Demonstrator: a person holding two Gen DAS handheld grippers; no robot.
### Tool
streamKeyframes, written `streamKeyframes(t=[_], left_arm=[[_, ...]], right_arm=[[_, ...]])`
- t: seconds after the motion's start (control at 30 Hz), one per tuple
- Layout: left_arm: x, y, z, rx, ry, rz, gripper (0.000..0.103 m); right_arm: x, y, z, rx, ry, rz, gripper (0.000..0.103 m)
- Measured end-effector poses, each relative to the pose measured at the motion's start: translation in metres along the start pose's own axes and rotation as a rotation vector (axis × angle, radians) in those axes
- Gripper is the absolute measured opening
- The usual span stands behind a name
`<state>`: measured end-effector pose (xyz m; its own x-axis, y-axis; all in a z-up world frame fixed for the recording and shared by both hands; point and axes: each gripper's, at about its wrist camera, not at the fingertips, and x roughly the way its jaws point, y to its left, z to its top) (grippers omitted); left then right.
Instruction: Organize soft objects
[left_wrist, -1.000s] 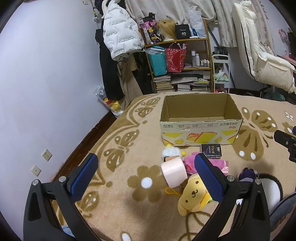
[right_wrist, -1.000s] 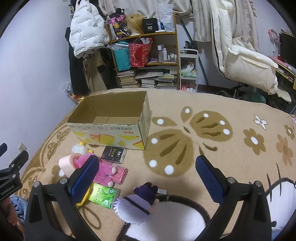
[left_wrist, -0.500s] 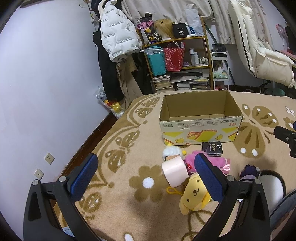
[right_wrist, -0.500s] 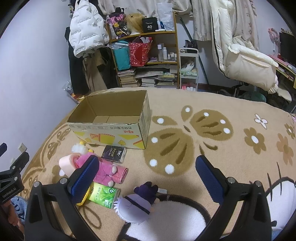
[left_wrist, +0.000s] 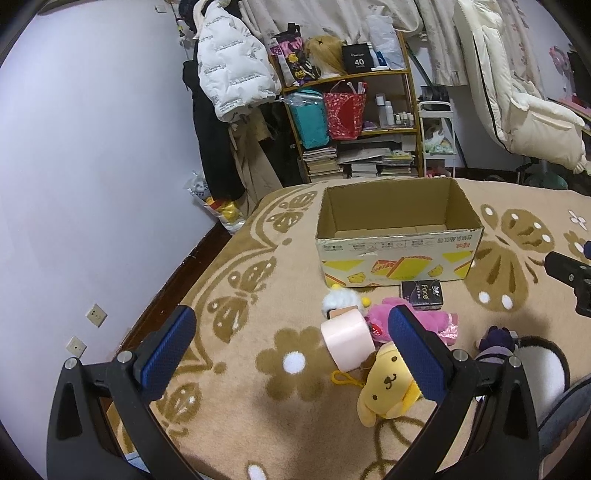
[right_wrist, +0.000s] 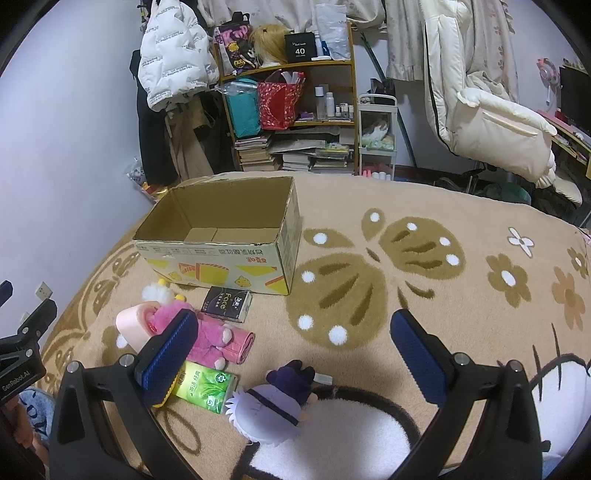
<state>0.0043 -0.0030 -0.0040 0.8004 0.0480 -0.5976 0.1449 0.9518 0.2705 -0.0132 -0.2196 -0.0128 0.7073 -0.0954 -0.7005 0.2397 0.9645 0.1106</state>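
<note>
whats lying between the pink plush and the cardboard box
The black tissue pack lies between the pink plush and the cardboard box, close to the box's front wall; clearest in the right wrist view.

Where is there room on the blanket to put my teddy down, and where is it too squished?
Bare room: the blanket right of the cardboard box, and the flower patch left of the pink roll. The box looks empty. Crowded: before the box, pink plush, black tissue pack, green pack, purple doll.

"face" on black tissue pack (right_wrist: 227, 300), "40" on black shelf box (right_wrist: 300, 48), "GenRobot.AI" on left gripper (right_wrist: 22, 373)
</note>
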Motion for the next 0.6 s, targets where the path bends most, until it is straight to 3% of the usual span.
streamKeyframes(t=[0.23, 0.6], left_arm=[[-0.003, -0.005, -0.002, 0.013, -0.011, -0.019, 0.103], [0.004, 0.002, -0.003, -0.066, 0.024, -0.093, 0.101]], right_arm=[[0.002, -0.001, -0.001, -0.003, 0.012, -0.009, 0.103], [0.005, 0.010, 0.000, -0.041, 0.033, -0.004, 0.103]])
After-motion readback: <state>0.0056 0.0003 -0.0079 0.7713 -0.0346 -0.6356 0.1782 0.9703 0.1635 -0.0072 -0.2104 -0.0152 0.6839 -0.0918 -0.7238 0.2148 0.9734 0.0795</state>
